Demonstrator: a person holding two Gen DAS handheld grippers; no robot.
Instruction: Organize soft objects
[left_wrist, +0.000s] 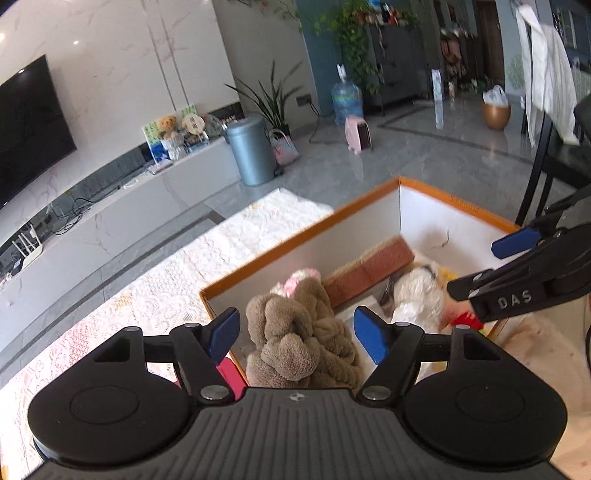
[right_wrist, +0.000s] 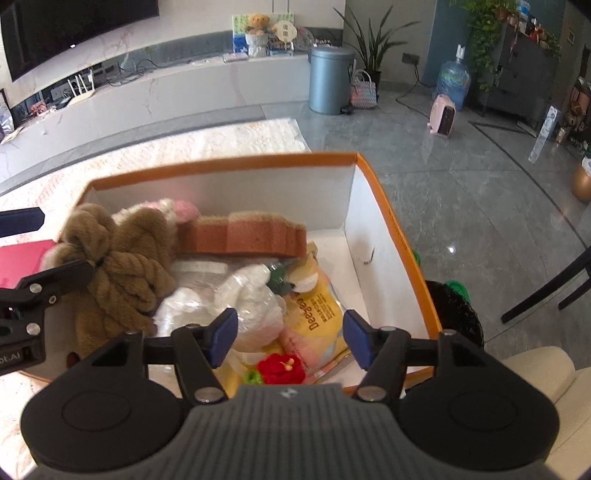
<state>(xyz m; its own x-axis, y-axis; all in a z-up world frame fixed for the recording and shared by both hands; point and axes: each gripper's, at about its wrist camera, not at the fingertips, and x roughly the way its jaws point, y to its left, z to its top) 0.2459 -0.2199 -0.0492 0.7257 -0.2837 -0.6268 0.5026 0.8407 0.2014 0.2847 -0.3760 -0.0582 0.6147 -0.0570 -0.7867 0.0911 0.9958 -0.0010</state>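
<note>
An orange-rimmed cardboard box (right_wrist: 391, 218) with white inner walls sits on a pale lace-patterned cloth (left_wrist: 155, 291), and both grippers hang over its near side. The left gripper (left_wrist: 295, 334) has its blue pads spread wide, and the brown knotted plush (left_wrist: 295, 339) lies between them at the box's left end; the pads stand clear of its fur on both sides, so nothing is pinched. Behind that plush a pink-and-white fluffy toy (right_wrist: 177, 210) peeks up against the far-left wall. A long brick-coloured plush block (right_wrist: 240, 236) stretches along the far side of the box, from the pink toy toward the right. The right gripper (right_wrist: 290, 334) is also spread apart and empty, poised over the middle of the box above a white fluffy item in clear plastic (right_wrist: 251, 302), a yellow printed packet (right_wrist: 314, 310) just right of it, and a small red knitted strawberry (right_wrist: 279, 369) at the near edge. A flat pink-red object (right_wrist: 22, 262) lies on the cloth just left of the box. Beyond, on the grey tiled floor, stand a grey pedal bin (right_wrist: 328, 77), a water jug (right_wrist: 452, 81) and a small pink heater (right_wrist: 443, 118).
</note>
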